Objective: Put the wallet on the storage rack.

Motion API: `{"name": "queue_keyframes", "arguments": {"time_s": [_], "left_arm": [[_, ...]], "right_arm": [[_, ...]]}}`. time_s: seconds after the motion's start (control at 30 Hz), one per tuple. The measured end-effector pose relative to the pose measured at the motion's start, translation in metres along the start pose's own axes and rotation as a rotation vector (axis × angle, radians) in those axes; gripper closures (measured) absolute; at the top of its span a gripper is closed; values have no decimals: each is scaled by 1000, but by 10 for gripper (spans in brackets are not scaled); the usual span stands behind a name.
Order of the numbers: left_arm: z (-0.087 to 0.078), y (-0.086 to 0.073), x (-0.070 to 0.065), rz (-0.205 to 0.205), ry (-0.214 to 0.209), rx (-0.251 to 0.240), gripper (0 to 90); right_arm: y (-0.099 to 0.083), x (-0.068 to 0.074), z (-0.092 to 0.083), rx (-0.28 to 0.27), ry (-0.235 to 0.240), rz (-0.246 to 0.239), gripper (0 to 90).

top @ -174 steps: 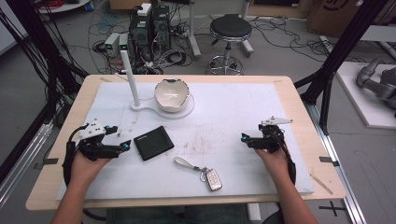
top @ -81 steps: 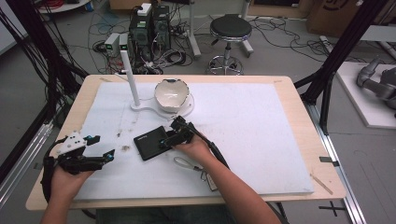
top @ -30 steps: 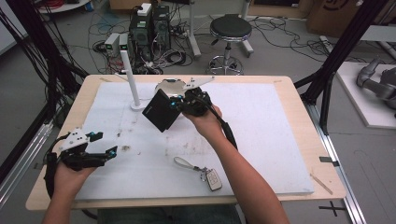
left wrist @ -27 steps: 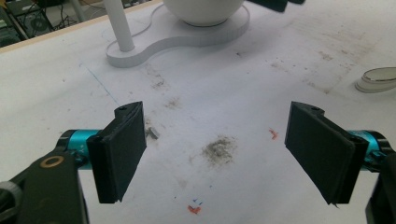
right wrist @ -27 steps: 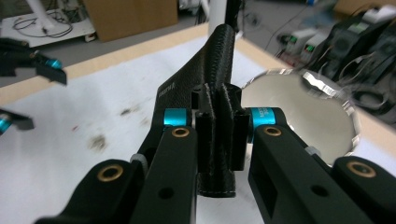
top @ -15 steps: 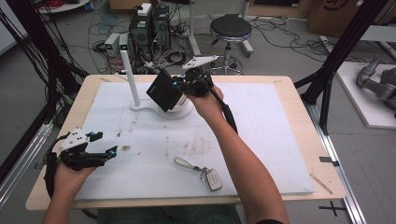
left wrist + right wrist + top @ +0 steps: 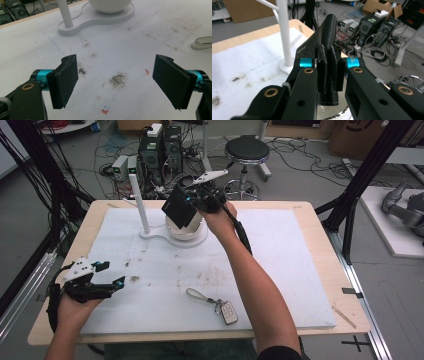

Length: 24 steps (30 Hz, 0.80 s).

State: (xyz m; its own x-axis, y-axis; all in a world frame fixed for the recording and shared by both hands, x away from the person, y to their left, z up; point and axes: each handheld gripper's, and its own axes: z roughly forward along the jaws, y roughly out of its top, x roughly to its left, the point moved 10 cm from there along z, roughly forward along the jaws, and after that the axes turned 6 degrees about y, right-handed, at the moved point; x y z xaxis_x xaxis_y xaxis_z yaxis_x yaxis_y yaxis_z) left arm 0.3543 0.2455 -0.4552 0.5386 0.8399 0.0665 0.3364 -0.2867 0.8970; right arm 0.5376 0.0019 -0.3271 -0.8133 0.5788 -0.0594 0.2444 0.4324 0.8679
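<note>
Messy lab floor, cables everywhere behind the tabletop [image 7: 310, 270]. Right gripper [image 7: 192, 200] clamped on a black wallet [image 7: 181, 210], held above the white bowl [image 7: 186, 231]. Left gripper [image 7: 119, 282] wide apart, near-left. Key fob [image 7: 229, 312] near front.

A pale wooden table [image 7: 320, 225] stands on a grey floor [image 7: 310, 175], its top covered by a stained white mat [image 7: 290, 265]. Beyond its far edge sit a black round stool [image 7: 247, 149], computer boxes [image 7: 159, 147] and tangled cables [image 7: 100, 170]. Black frame poles [image 7: 372, 165] rise past the far right corner, with cardboard boxes [image 7: 357, 135] behind them.
</note>
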Motion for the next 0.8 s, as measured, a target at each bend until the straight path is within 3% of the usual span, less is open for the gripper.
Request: {"name": "queue_keyframes", "arguments": {"time_s": [0.2,0.33,0.5,0.67,0.77,0.8], "left_arm": [[0,-1,1,2,0,4,206],[0,0,0,6,-2,4,206],[0,0,0,4,-3,3,206],[1,0,-1,5,-7,3,206],[1,1,-2,4,-8,2,206],[2,1,-2,5,-10,0,206]], "right_arm": [[-13,-12,10,48,-28,22,858],[-26,-21,19,110,-59,6,857],[-36,-23,27,132,-75,-5,856],[-51,-22,38,175,-62,9,843],[-52,-21,41,173,-59,17,779],[-52,-20,41,171,-54,17,694]]}}
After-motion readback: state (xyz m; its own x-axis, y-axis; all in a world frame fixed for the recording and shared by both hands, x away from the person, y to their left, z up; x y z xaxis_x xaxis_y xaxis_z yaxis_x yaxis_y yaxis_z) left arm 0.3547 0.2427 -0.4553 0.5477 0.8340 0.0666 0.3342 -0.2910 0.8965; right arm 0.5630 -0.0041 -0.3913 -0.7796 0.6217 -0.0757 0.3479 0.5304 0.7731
